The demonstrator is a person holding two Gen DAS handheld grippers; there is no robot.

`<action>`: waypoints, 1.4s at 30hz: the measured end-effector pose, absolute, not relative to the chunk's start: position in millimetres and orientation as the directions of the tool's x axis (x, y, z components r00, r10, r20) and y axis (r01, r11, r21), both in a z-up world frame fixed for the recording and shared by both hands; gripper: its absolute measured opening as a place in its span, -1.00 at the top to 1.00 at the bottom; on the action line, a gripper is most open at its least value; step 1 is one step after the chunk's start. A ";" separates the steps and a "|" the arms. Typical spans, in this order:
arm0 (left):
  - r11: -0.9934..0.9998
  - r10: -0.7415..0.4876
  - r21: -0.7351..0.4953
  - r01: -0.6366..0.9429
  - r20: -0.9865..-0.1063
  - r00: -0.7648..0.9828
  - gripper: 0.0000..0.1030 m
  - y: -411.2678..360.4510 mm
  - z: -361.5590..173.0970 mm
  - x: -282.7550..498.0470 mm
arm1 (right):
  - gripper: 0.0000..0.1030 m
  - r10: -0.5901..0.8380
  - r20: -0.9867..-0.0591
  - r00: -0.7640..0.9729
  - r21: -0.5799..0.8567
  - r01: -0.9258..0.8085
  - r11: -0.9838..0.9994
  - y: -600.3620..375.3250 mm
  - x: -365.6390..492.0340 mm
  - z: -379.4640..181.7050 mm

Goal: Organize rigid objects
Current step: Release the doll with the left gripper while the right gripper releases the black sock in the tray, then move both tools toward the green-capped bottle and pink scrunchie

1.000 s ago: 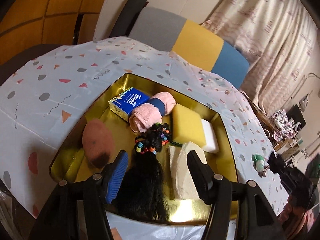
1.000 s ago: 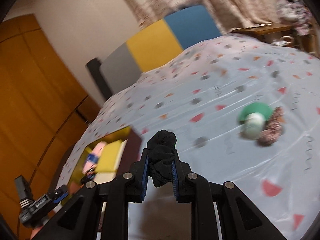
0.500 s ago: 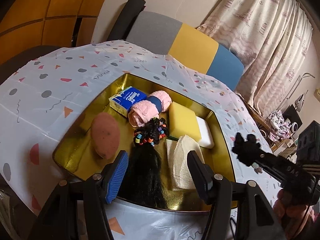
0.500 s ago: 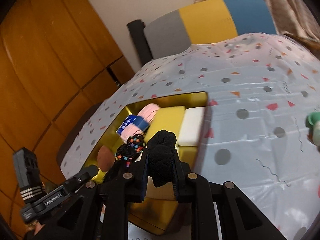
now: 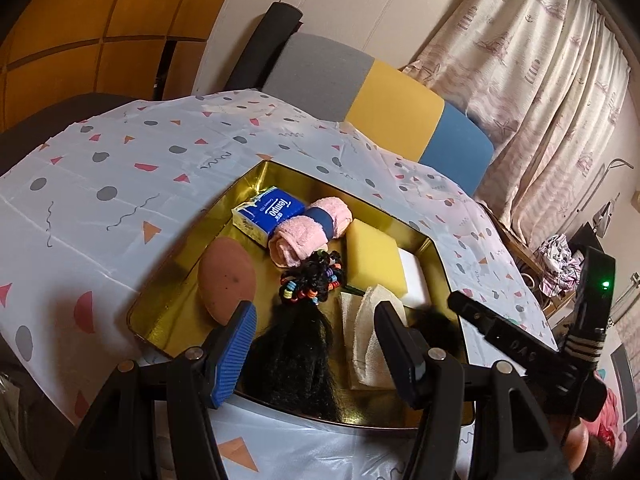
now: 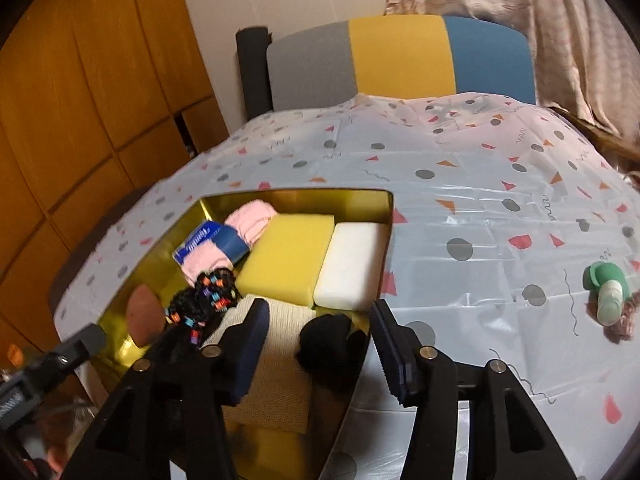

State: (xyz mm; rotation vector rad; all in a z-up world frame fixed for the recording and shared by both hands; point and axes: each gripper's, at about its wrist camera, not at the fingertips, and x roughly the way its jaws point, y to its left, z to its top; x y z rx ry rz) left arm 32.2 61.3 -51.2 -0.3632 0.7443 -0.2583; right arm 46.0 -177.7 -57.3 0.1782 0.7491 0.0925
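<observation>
1. A white plastic sheet printed with triangles and dots [image 6: 472, 184] is spread over the supporting surface.
2. A shiny gold rectangular tray [image 5: 442, 242] is set on it.
3. A green-capped bottle [image 6: 608, 294] is laid well apart, touching a brownish knitted item [image 6: 622, 326].

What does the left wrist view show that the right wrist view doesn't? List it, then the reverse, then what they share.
Only the left wrist view: the left gripper, open over the black hair bundle, and the right gripper's whole body seen from the side.

Only the right wrist view: the green-capped bottle lying on the patterned tablecloth, and the right gripper, fingers opening around the black cloth ball without pressing it.

Both: the gold tray with the yellow sponge, white block, pink towel roll, tissue pack and brown oval.
</observation>
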 end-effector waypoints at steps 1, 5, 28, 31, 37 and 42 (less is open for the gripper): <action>0.907 -0.354 -0.410 0.101 -0.611 0.708 -0.20 60.7 -51.3 32.1 | -0.06 0.136 -0.660 0.739 0.191 -0.010 0.981 -180.9 43.2 -54.4; 0.902 -0.365 -0.418 0.105 -0.611 0.703 -0.20 57.4 -52.4 31.2 | -0.21 0.107 -0.628 0.771 0.200 0.028 0.979 -193.2 33.7 -42.9; 0.874 -0.480 -0.399 0.278 -0.621 0.619 -0.21 -1.4 -52.6 17.2 | -0.31 -0.003 -0.681 0.732 0.238 0.226 0.945 -266.9 -6.3 -63.0; 0.866 -0.498 -0.382 0.322 -0.625 0.601 -0.21 -17.7 -50.6 13.9 | -0.31 -0.016 -0.692 0.721 0.245 0.256 0.935 -280.2 -12.6 -68.5; 0.853 -0.521 -0.356 0.382 -0.632 0.574 -0.21 -42.1 -46.0 10.5 | -0.31 -0.048 -0.701 0.711 0.252 0.310 0.917 -306.1 -25.7 -74.5; 0.844 -0.533 -0.354 0.403 -0.640 0.553 -0.21 -56.2 -44.1 9.7 | -0.31 -0.092 -0.718 0.690 0.238 0.369 0.898 -327.3 -33.3 -78.5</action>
